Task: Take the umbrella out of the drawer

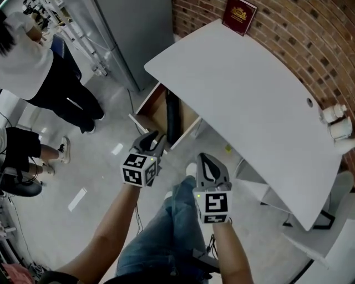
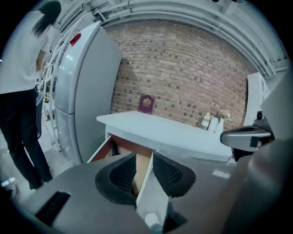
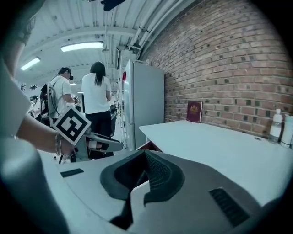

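Two grippers hang near the open drawer (image 1: 154, 110) holding the umbrella (image 1: 173, 113). The left gripper (image 1: 153, 138) has its fingers apart and empty, the right gripper (image 1: 206, 162) has its fingers together.

Table top (image 1: 238, 83), white; wall (image 1: 288, 33), red-brown brick, pale mortar; book (image 1: 239, 15), maroon, gold emblem; drawer (image 1: 152, 110), tan wood inside; umbrella (image 1: 173, 119), black; left gripper (image 1: 153, 139) and right gripper (image 1: 204, 161), grey, cubes black-and-white squares; jeans (image 1: 166, 233), blue; floor (image 1: 105, 166), pale grey

so the drawer (image 1: 151, 112) sticks out from under the white table (image 1: 249, 94), front part open from above, back part covered by the tabletop. The umbrella (image 1: 173, 117) lies lengthwise inside, bare wood left of it. Fridge (image 1: 133, 33) crowds the left side, floor (image 1: 111, 166) in front's free.
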A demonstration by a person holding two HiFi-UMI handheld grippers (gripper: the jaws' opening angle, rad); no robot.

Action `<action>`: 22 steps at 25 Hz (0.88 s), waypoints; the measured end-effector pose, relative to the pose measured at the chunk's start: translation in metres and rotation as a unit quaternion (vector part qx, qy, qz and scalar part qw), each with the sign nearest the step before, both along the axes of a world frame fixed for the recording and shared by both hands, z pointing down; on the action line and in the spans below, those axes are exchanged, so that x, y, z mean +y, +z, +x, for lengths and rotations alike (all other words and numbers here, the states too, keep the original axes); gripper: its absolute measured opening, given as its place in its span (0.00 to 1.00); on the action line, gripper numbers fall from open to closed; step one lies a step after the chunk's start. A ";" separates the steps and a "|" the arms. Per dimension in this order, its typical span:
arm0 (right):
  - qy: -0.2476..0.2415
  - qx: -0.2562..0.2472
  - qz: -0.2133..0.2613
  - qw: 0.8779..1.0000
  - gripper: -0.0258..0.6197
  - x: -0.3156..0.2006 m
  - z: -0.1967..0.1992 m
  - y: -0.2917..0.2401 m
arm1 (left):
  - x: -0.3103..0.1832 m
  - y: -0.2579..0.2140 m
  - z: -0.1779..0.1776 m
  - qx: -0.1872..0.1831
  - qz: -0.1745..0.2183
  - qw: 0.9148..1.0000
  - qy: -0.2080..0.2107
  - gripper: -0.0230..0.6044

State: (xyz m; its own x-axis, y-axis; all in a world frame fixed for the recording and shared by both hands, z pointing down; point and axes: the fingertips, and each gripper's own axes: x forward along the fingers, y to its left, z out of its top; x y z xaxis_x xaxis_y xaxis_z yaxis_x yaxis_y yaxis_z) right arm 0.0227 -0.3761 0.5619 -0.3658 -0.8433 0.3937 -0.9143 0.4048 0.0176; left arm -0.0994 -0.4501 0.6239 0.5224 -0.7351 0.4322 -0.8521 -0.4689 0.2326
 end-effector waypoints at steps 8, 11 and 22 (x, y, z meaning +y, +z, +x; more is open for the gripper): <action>0.002 -0.033 -0.047 0.998 0.03 -0.032 0.016 0.073 | -0.060 0.096 0.020 -0.014 -0.081 0.996 -0.038 0.19; 0.008 -0.035 -0.057 0.998 0.03 -0.043 0.023 0.093 | -0.074 0.121 0.031 -0.009 -0.103 0.994 -0.032 0.23; -0.045 -0.035 -0.093 0.994 0.03 -0.075 0.005 0.163 | -0.131 0.236 0.025 -0.011 -0.208 0.976 -0.070 0.44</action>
